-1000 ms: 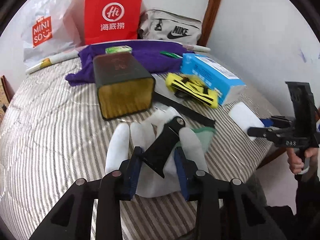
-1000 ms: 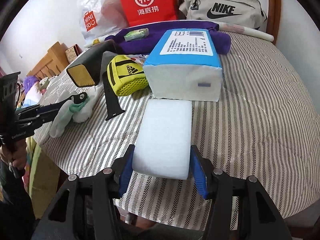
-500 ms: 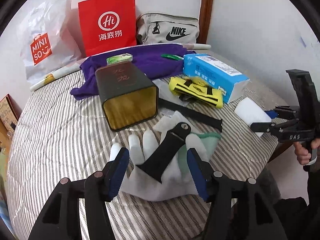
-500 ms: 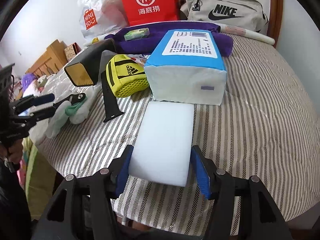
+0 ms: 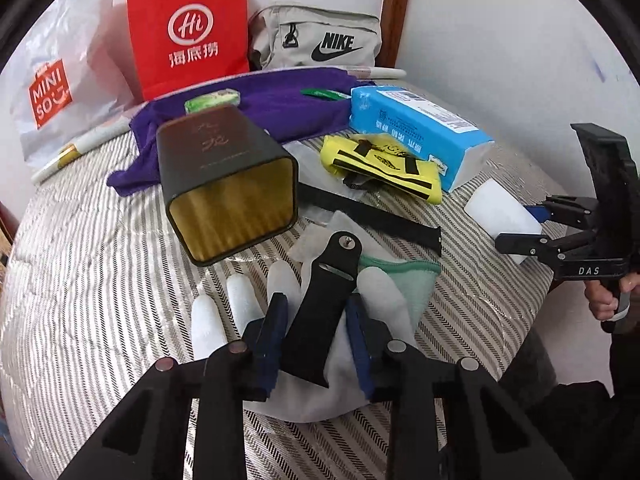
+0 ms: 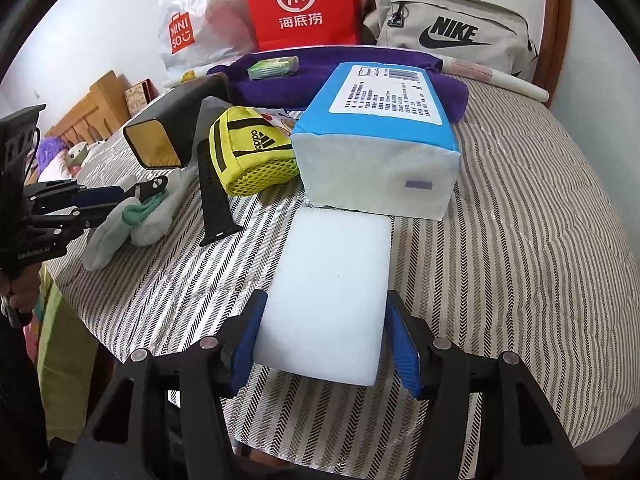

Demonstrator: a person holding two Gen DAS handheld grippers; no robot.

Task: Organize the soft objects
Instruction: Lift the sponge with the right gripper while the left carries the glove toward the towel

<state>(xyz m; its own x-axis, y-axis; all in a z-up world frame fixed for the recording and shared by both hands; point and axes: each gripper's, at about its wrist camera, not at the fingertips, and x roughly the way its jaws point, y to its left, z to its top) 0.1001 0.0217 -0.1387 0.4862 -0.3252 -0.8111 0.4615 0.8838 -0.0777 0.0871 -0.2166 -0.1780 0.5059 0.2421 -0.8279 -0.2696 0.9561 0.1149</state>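
Observation:
A white glove (image 5: 240, 300) with a green cuff (image 5: 404, 276) lies on the striped round table (image 5: 80, 280). A short black watch strap (image 5: 324, 312) lies on it. My left gripper (image 5: 316, 340) has closed on the strap and the glove under it. In the right wrist view my right gripper (image 6: 324, 340) straddles a white sponge block (image 6: 332, 292), pads touching its sides. The block lies on the table against a blue tissue pack (image 6: 376, 148). The glove (image 6: 132, 224) also shows there at the left.
A dark tin with a gold inside (image 5: 224, 184) lies on its side. A yellow adidas pouch (image 5: 384, 164), a long black strap (image 5: 372, 216), a purple cloth (image 5: 280, 104), a red paper bag (image 5: 188, 28), a Miniso bag (image 5: 52, 92) and a grey Nike bag (image 5: 320, 40) stand behind.
My left gripper opened wide half a second ago and has closed again on the strap and glove. My right gripper stays on the white sponge block, nearly unmoved.

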